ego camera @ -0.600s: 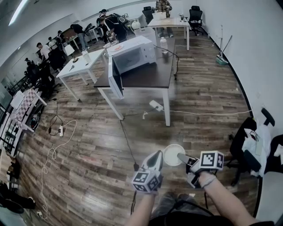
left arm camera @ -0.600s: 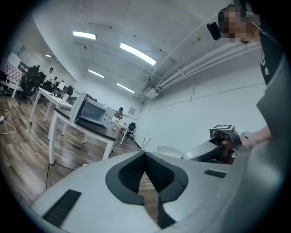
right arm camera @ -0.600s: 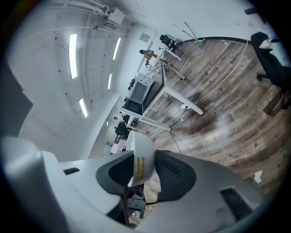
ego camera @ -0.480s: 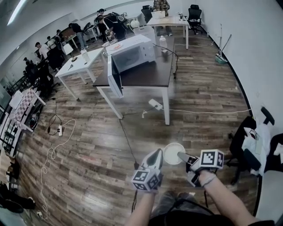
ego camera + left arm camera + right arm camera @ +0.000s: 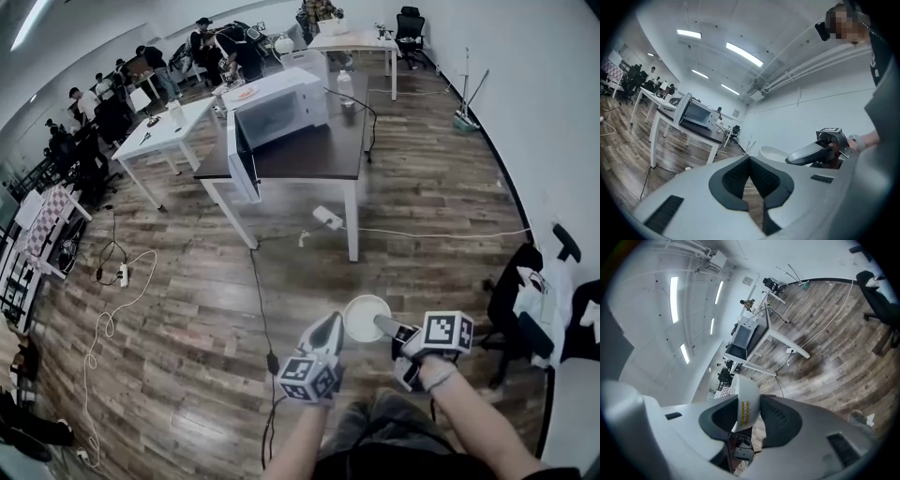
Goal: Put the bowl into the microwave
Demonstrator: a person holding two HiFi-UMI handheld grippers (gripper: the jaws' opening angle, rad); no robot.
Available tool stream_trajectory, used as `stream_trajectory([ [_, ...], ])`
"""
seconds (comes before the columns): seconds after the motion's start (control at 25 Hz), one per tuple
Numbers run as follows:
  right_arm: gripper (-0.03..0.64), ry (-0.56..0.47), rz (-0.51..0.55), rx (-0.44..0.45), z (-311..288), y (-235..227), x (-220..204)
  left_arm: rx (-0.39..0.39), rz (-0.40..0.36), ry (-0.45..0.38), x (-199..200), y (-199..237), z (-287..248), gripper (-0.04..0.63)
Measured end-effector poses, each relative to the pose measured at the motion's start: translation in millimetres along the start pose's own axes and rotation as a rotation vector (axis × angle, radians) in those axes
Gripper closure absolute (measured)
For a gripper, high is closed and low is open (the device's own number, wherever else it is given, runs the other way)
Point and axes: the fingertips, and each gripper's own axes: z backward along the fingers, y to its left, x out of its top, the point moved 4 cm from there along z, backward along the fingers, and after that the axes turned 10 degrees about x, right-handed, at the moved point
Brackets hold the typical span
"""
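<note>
In the head view a white bowl (image 5: 366, 317) hangs above the wooden floor, and my right gripper (image 5: 382, 325) is shut on its rim. The right gripper view shows that rim (image 5: 746, 401) clamped between the two dark pads of my right gripper (image 5: 749, 411). My left gripper (image 5: 335, 324) floats just left of the bowl, shut and empty; its pads meet at the tip (image 5: 750, 161). From there the bowl (image 5: 772, 152) and the right gripper (image 5: 811, 153) show to the right. The white microwave (image 5: 281, 105) stands on a dark table (image 5: 319, 157) far ahead, its door (image 5: 241, 157) swung open.
A power strip (image 5: 328, 217) and cables (image 5: 262, 309) lie on the floor between me and the table. White desks (image 5: 173, 131) with several people stand at the left and back. A black office chair (image 5: 525, 309) is close on my right, near the wall.
Both grippers and the bowl keep the same pose relative to each other. The room has slid slightly in the head view, so the table sits a little higher in frame.
</note>
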Motion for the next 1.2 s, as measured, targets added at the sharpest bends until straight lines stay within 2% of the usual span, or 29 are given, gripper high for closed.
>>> stream_trajectory([
  [0.4, 0.483, 0.003, -0.02, 0.018, -28, -6, 33, 0.027, -0.016, -0.015, 14, 17, -32, 0.584],
  [0.72, 0.483, 0.064, 0.013, 0.025, -70, -12, 88, 0.074, -0.01, -0.034, 35, 37, -87, 0.584],
  [1.2, 0.483, 0.112, 0.004, 0.043, -116, -22, 179, 0.132, 0.004, -0.039, 62, 57, -174, 0.584],
])
